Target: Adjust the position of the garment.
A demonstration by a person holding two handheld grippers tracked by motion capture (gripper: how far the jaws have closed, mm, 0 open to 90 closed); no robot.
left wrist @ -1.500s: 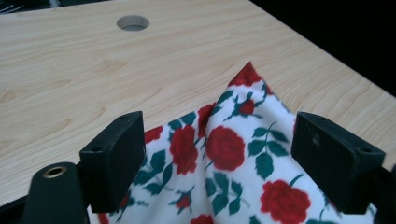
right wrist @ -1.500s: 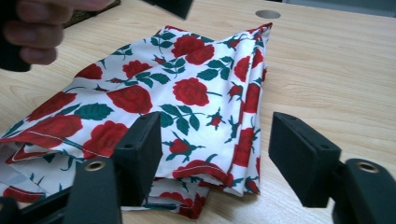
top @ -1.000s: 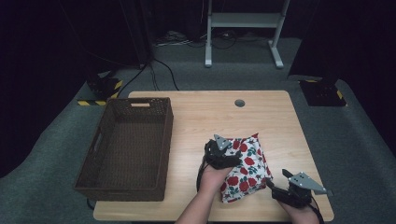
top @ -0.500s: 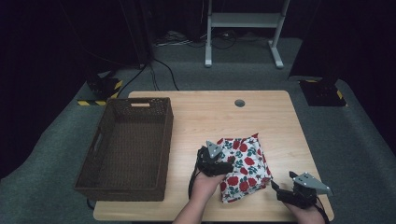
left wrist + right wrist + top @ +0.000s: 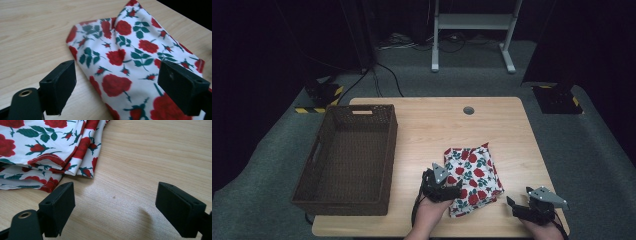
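Folded rose-print cloth lies on the counter right of the wicker basket, maybe waiting to be put inside. Left tongs gape over its near edge, gripping nothing. Right tongs, just opened wider, hang empty beside it.

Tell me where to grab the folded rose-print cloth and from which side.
Probably best at the near edge of the folded cloth, where the stacked hems lie open toward the person. Come in low from the near side, one of the fingers sliding under the layers, since the cloth lies flat on the table.
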